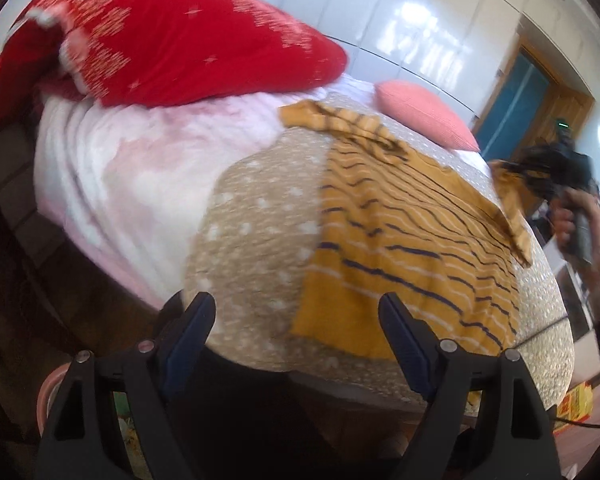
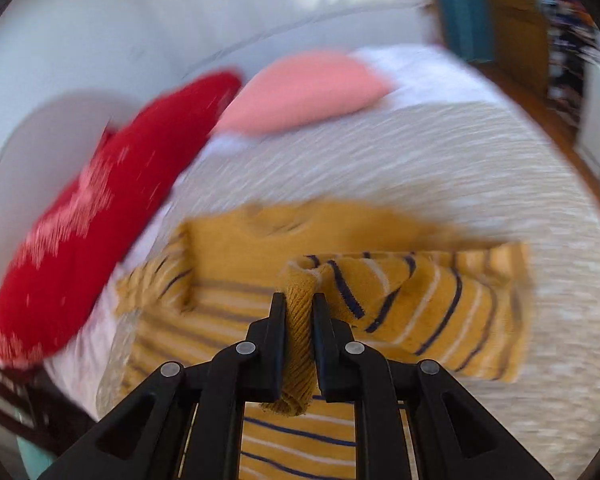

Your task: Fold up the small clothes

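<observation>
Your right gripper is clamped on a bunched fold of the mustard striped shirt, the ribbed fabric pinched between both jaws and hanging out behind them. That end of the shirt is lifted off the bed and draped over to the right; the rest of it lies flat below.

Your left gripper is wide open, nothing between the jaws. It hangs over the near edge of the bed, just left of the shirt's bottom hem, not touching it.

From the left view, the shirt is spread on the beige speckled cover, body flat, one sleeve crumpled at the far end. The far right corner is pulled up toward your right hand, which holds the other gripper; that part is blurred.

Red pillow with white pattern sits at the far left on a pink blanket. Small pink cushion is beyond the shirt, apart from it.

Writing: a yellow and red box sits on the floor at right, print too blurred to read. No label visible on the shirt.
</observation>
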